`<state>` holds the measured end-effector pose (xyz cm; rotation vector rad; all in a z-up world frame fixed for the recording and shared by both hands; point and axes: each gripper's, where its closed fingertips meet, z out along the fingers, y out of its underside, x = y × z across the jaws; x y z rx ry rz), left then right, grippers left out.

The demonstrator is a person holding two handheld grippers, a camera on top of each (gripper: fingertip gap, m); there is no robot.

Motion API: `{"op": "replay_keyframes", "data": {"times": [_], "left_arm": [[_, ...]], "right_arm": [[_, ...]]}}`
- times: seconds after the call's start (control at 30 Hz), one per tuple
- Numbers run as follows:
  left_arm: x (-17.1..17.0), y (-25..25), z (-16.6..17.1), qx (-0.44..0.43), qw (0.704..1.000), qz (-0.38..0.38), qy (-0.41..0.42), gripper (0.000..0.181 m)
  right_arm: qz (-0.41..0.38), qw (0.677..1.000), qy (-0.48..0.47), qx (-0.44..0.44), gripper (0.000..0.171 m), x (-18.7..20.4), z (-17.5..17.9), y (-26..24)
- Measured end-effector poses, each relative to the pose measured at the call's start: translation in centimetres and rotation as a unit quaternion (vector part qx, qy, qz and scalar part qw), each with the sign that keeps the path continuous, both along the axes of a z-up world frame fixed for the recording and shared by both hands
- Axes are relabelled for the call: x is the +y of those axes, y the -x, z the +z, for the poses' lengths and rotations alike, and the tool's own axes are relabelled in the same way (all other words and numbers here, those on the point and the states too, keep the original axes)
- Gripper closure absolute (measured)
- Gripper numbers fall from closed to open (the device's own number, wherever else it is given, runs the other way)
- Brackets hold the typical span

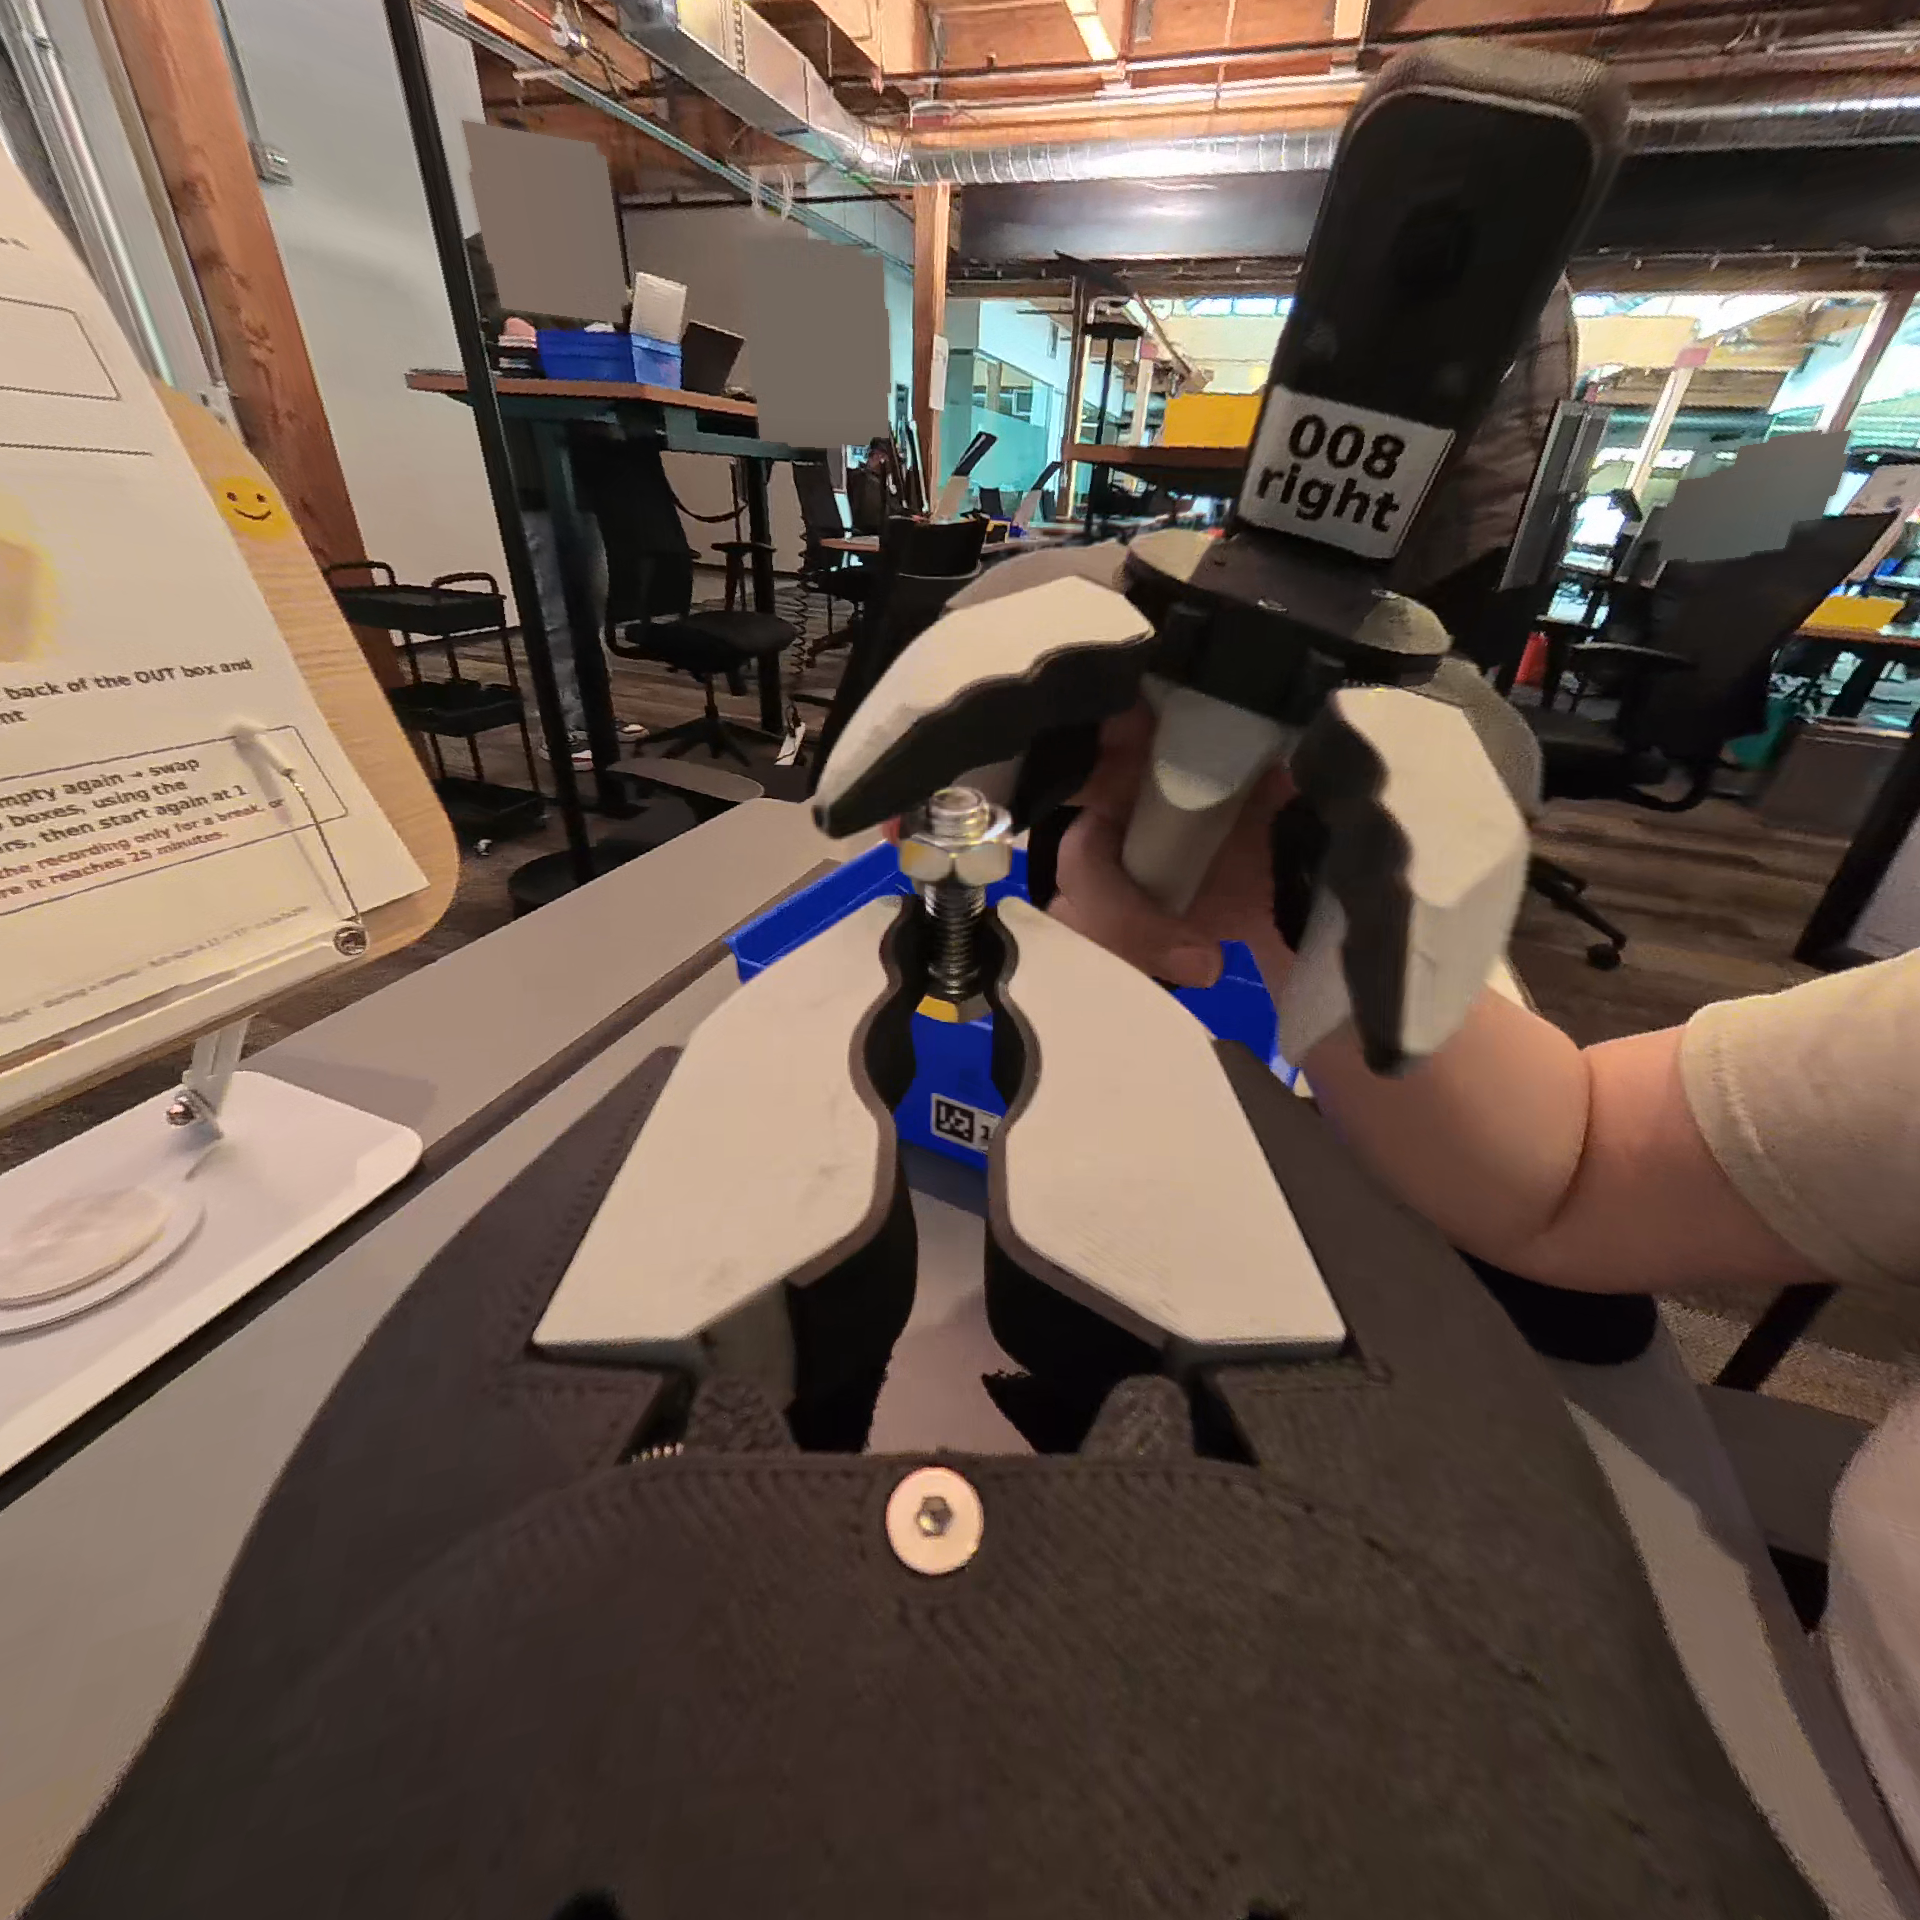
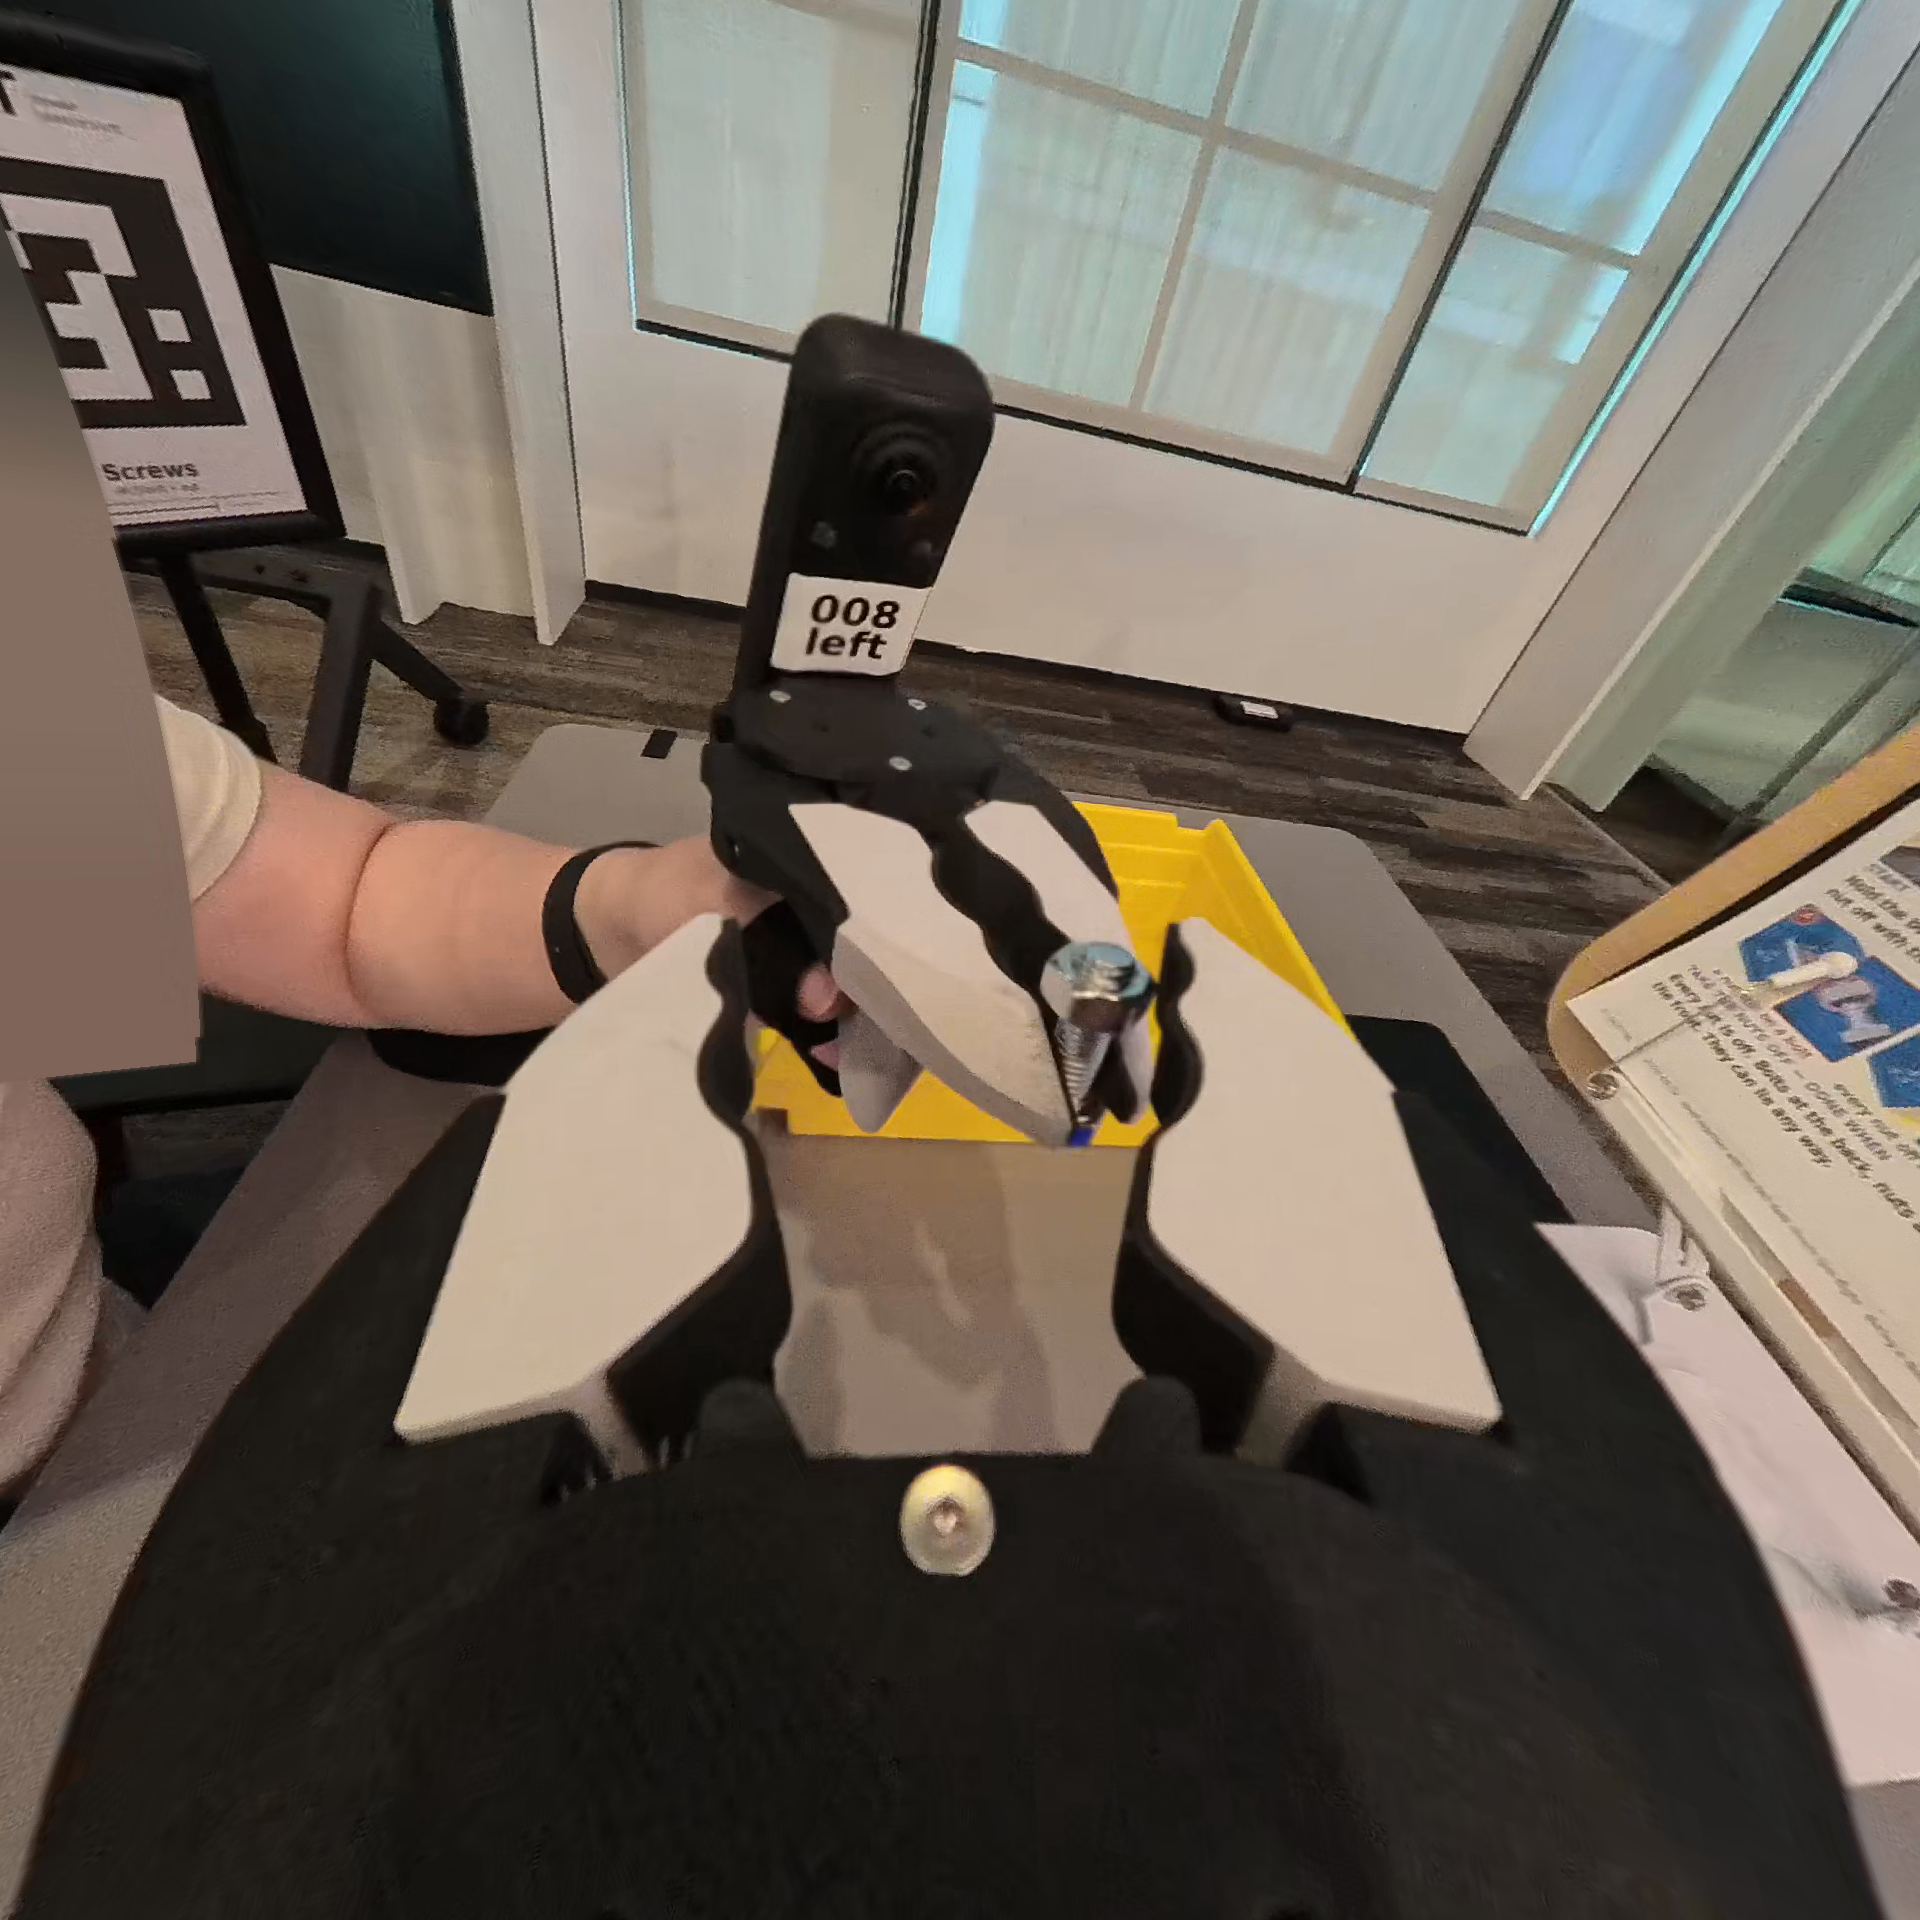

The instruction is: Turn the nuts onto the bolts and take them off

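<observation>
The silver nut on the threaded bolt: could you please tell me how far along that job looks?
Done: the left tongs are shut on the threaded steel bolt, held upright. In hand: the silver hex nut sits near the bolt's top end, and the right tongs are open around it, not gripping. Left: closing on the nut and turning it; whether on or off, I cannot tell.

Each gripper is built of black textured plastic with grey scalloped fingers; a silver screw is set behind them.
</observation>
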<state>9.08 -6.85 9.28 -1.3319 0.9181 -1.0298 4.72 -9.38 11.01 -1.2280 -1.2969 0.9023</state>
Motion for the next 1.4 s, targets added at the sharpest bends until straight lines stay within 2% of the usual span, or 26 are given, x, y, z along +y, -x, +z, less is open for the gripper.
{"op": "replay_keyframes", "data": {"times": [0.1,0.17,0.27,0.33,0.43,0.53,0.57,0.6,0.63,0.67,0.73,0.83,0.9,1.07,1.13,1.3,1.4], "left_arm": [[1.0,0.8,-0.1,0.009,0.999,0.032,-0.006,0.172],[1.9,1.9,0.4,-0.005,0.998,0.056,-0.002,0.172],[1.5,2.1,0.9,-0.021,0.999,0.030,0.010,0.172],[1.0,1.4,0.6,-0.011,1.000,0.019,0.008,0.172],[-0.3,0.0,0.0,0.010,1.000,-0.015,-0.002,0.172],[0.0,0.1,-0.1,0.019,1.000,0.004,-0.011,0.172],[0.4,0.4,-0.2,0.024,1.000,0.016,-0.009,0.172],[0.8,0.8,-0.2,0.025,0.999,0.022,-0.008,0.172],[1.2,1.3,0.0,0.018,0.999,0.034,-0.004,0.172],[1.8,1.9,0.2,0.008,0.999,0.052,0.000,0.172],[2.0,2.3,0.5,-0.004,0.999,0.048,0.009,0.172],[1.4,1.8,0.5,-0.010,1.000,0.022,0.020,0.172],[0.7,1.0,0.2,0.003,1.000,0.005,0.014,0.172],[-0.1,0.0,-0.3,0.023,1.000,-0.006,0.004,0.172],[-0.3,0.0,-0.3,0.025,1.000,-0.013,0.001,0.172],[-0.7,0.0,0.3,0.008,1.000,-0.029,-0.004,0.171],[0.0,0.4,0.4,0.008,1.000,-0.012,0.009,0.143]], "right_arm": [[-0.007,0.999,-0.008,-0.030,0.089,-0.1,-0.2,-0.8],[0.030,0.999,-0.006,-0.033,0.124,-1.7,0.4,-2.0],[-0.005,0.999,0.002,0.032,0.121,-0.9,2.8,-2.9],[-0.034,0.998,-0.008,0.051,0.108,0.3,2.9,-2.7],[-0.035,0.999,0.006,0.034,0.100,1.1,1.4,-1.3],[-0.005,1.000,0.024,-0.018,0.099,0.2,-0.5,-0.1],[-0.007,0.999,0.023,-0.035,0.091,0.0,-0.8,-0.3],[-0.012,0.999,0.014,-0.048,0.091,-0.1,-0.8,-0.8],[0.001,0.998,0.002,-0.056,0.103,-0.7,-0.6,-1.4],[0.033,0.998,-0.003,-0.048,0.129,-1.9,0.0,-1.8],[0.048,0.999,0.007,0.003,0.131,-2.7,2.0,-2.4],[-0.014,0.999,0.012,0.038,0.134,-0.6,2.9,-2.8],[-0.056,0.997,0.013,0.044,0.143,1.3,2.6,-2.7],[-0.045,0.997,0.065,0.021,0.151,2.1,0.6,-1.4],[-0.047,0.996,0.065,0.029,0.161,2.3,0.6,-1.4],[-0.015,0.991,0.125,0.055,0.161,2.3,1.0,-1.9],[0.008,0.985,0.156,0.072,0.161,2.4,1.2,-2.2]]}}
